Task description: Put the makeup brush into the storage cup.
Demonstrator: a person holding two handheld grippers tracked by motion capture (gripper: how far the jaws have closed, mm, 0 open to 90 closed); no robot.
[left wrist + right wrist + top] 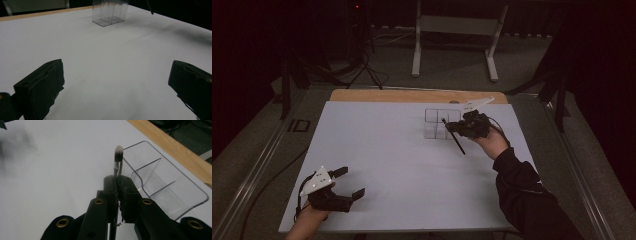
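In the high view my right gripper (457, 125) is at the far right of the white table (387, 150), shut on a slim black brush (456, 142) whose handle slants down toward the front. The right gripper view has the jaws (117, 180) closed on the brush (118, 155), its white-tipped bristles pointing ahead beside the rim of a clear compartmented organizer (160, 182). The organizer (434, 122) stands upright just left of that gripper. My left gripper (352, 182) rests open at the near left corner, jaws wide (115, 72), nothing between them. The organizer (110, 12) is far ahead of it.
A strip of bare wood (412, 95) runs along the table's far edge. Beyond it on the floor stand a white frame's legs (416, 50) and a dark tripod (364, 65). Metal rails (257, 170) flank the table on both sides.
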